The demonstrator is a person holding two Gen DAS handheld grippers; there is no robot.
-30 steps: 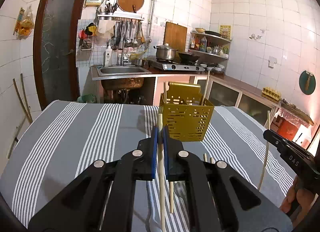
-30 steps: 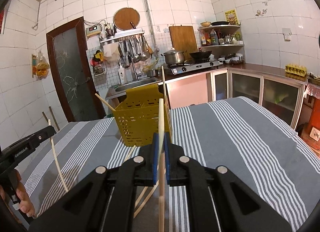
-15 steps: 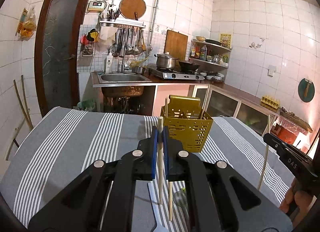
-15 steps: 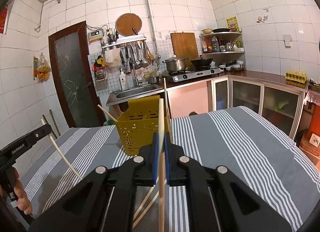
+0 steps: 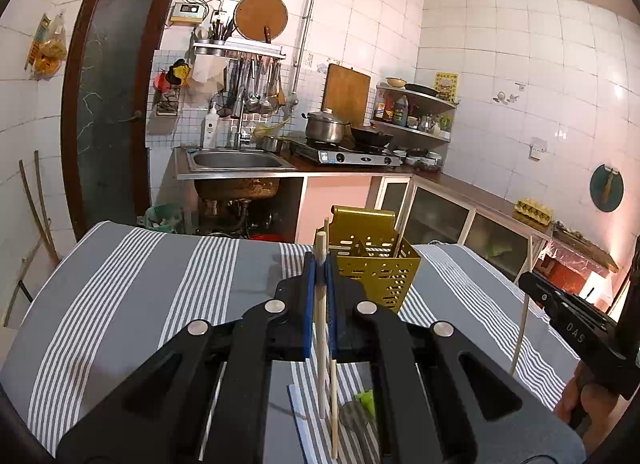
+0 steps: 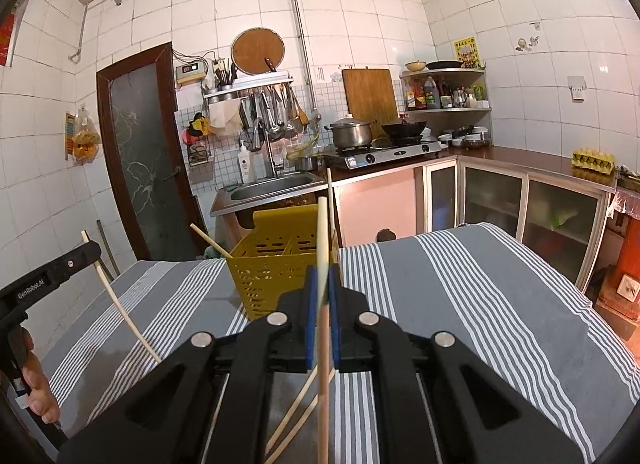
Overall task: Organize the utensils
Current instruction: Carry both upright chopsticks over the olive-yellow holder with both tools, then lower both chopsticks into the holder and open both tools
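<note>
Two grippers are showing in our views, each pinching one chopstick. We are noting the left gripper (image 5: 320, 296) with its blue-padded fingers (image 5: 307, 304) pressing together on a pale chopstick (image 5: 321, 328) that is standing nearly upright, its top poking above the pads and its lower end hanging over the table (image 5: 120, 304). We are seeing the same gripper from the right wrist view (image 6: 52, 276), where its chopstick is slanting down toward the striped cloth.

We are listing the right gripper (image 6: 322, 304) likewise: its fingers (image 6: 311, 316) are clamping a second chopstick (image 6: 322, 344), held upright, with the tip rising in front of the yellow utensil basket (image 6: 272, 276). From the left wrist view this gripper (image 5: 560, 304) is sitting at the right edge with its chopstick (image 5: 522, 328) hanging down.

We are recording the basket (image 5: 376, 268) as standing upright on the grey-and-white striped table, beyond both grippers, with chopsticks already leaning inside its compartments. Two loose chopsticks (image 6: 296, 412) are lying on the cloth below the right gripper. A white flat item (image 5: 298, 412) and a green-and-grey object (image 5: 360, 408) are lying on the table beneath the left gripper; we cannot tell what they are.
</note>
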